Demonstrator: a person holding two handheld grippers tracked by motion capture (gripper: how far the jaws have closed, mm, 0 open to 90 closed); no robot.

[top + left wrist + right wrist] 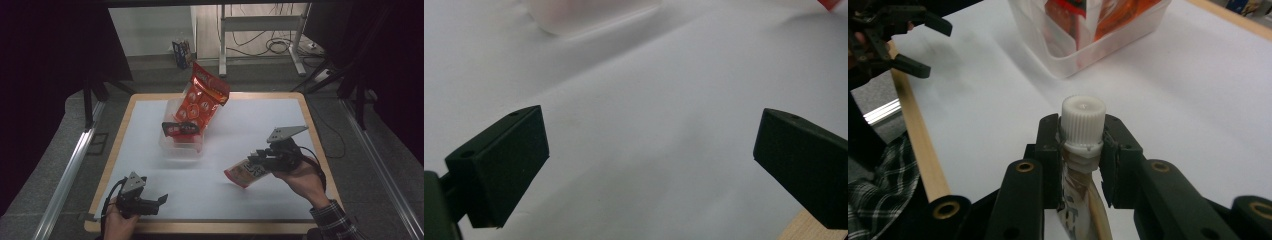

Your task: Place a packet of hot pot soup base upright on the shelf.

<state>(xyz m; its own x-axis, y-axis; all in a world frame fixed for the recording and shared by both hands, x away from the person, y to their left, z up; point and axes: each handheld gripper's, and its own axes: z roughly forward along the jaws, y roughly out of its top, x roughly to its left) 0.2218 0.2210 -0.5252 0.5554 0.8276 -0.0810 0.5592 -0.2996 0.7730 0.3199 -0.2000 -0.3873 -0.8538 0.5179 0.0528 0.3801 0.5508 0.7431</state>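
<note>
My right gripper (257,159) is shut on a spouted pouch (245,173), cream and red, which hangs tilted just above the white table mat at the right. In the right gripper view the jaws of my right gripper (1081,147) clamp the pouch's neck right under its ribbed white cap (1083,120). My left gripper (163,199) rests low near the front left edge, open and holding nothing. Its jaws (649,150) stand wide apart over bare mat. The left gripper (923,45) also appears far off in the right gripper view.
A clear plastic bin (181,150) stands at the centre back of the mat (260,120). Tall red snack pouches (202,100) and a dark packet (181,129) stick out of it. The table's wooden rim (210,227) runs along the front. The bin (1073,60) lies ahead of my right gripper.
</note>
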